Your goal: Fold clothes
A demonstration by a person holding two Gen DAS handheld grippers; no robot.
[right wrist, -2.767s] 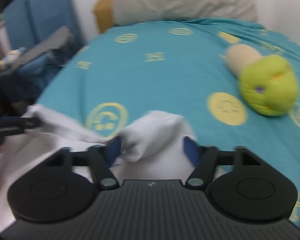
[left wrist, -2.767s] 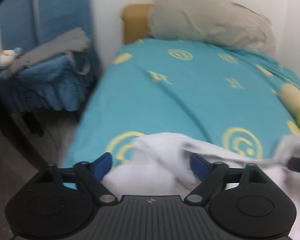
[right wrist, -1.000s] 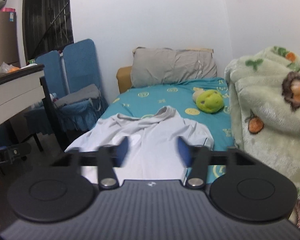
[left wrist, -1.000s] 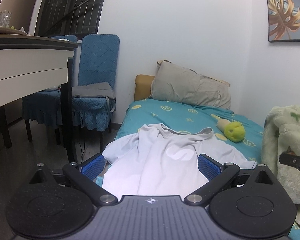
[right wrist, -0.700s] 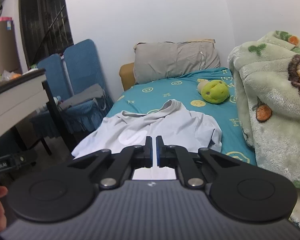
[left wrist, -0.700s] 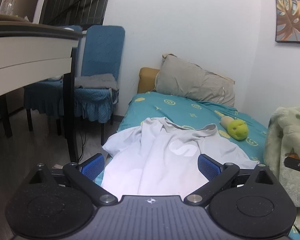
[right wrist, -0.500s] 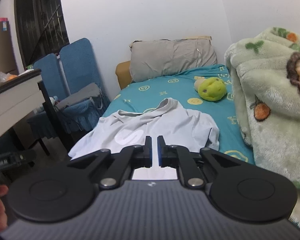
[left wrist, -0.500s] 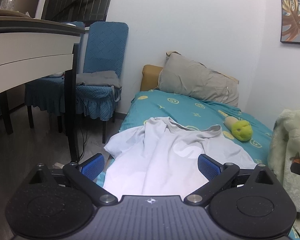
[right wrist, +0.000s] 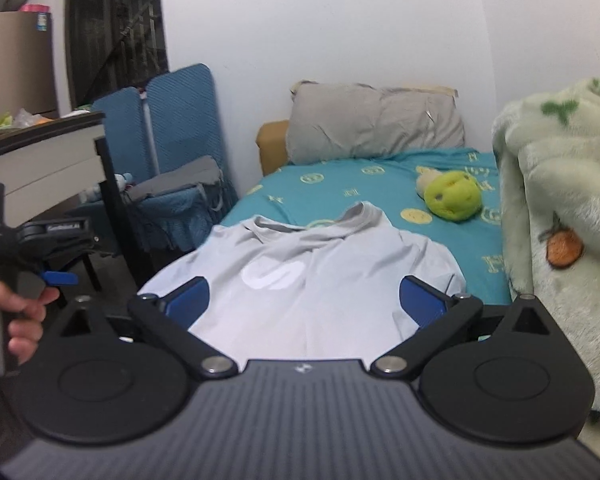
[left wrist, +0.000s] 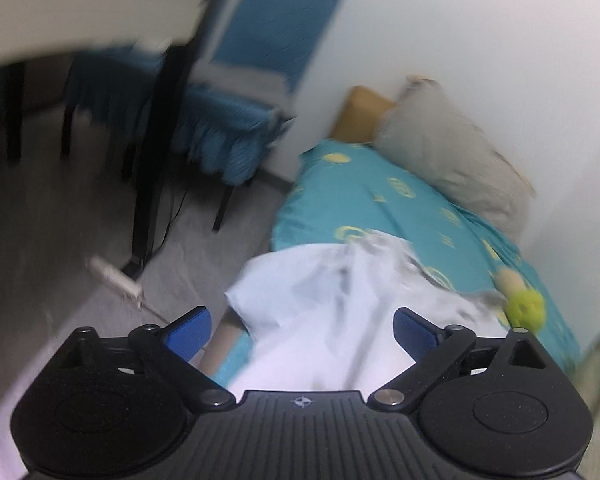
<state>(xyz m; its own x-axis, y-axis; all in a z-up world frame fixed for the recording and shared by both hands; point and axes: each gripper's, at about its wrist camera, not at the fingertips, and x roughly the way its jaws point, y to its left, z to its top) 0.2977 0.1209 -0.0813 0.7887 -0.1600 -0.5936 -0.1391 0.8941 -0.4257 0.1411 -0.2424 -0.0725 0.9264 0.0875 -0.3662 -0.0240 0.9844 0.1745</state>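
Note:
A light grey T-shirt (right wrist: 308, 276) with a white logo lies spread face up on the teal bed (right wrist: 340, 188), collar toward the pillow, hem at the near edge. It also shows blurred in the left wrist view (left wrist: 332, 304). My right gripper (right wrist: 304, 300) is open and empty, held back from the shirt's hem. My left gripper (left wrist: 300, 328) is open and empty, tilted and aimed at the shirt's left side. The left gripper's body (right wrist: 52, 236) shows at the left in the right wrist view, held by a hand.
A grey pillow (right wrist: 376, 124) and a green plush toy (right wrist: 452, 196) sit on the bed. A fleece blanket (right wrist: 564, 220) is piled at the right. Blue chairs (right wrist: 172, 152) and a desk (right wrist: 40, 152) stand left of the bed. A white object (left wrist: 116, 276) lies on the floor.
The right gripper, shut half a second ago, has opened. The left gripper has swung and tilted left and down toward the bed's left edge, blurring its view.

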